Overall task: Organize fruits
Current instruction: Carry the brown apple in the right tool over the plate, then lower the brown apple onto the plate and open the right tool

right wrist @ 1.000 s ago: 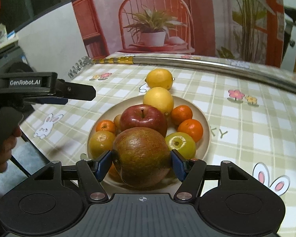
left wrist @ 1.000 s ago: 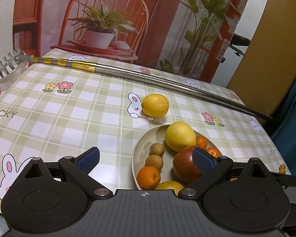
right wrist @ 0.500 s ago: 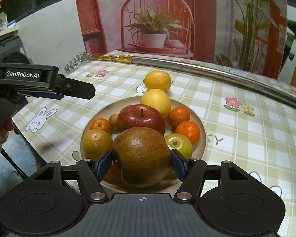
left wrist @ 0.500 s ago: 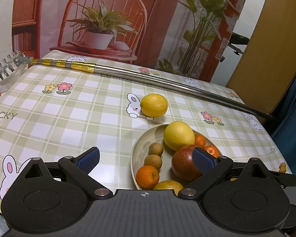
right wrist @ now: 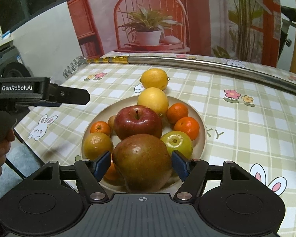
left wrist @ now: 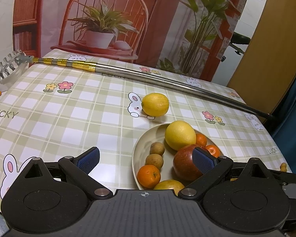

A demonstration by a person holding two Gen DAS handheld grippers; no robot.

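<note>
Right claw (right wrist: pixel 141 165) is over the near edge of the plate (right wrist: pixel 199 118), w/ the big brown-red fruit (right wrist: pixel 142 162) between its blue pads (right wrist: pixel 102 165). Its jaws have just been opening; small gaps show on both sides, so the pads no longer press it & the fruit sits on the plate. Behind it: red apple (right wrist: pixel 138 123), green apple (right wrist: pixel 176 143), a lemon (right wrist: pixel 153 100), small oranges. One more lemon (left wrist: pixel 155 104) lies on the checked surface (left wrist: pixel 69 114), just beyond the plate. Left claw (left wrist: pixel 146 158) is wide open, holding nothing, beside the plate
</note>
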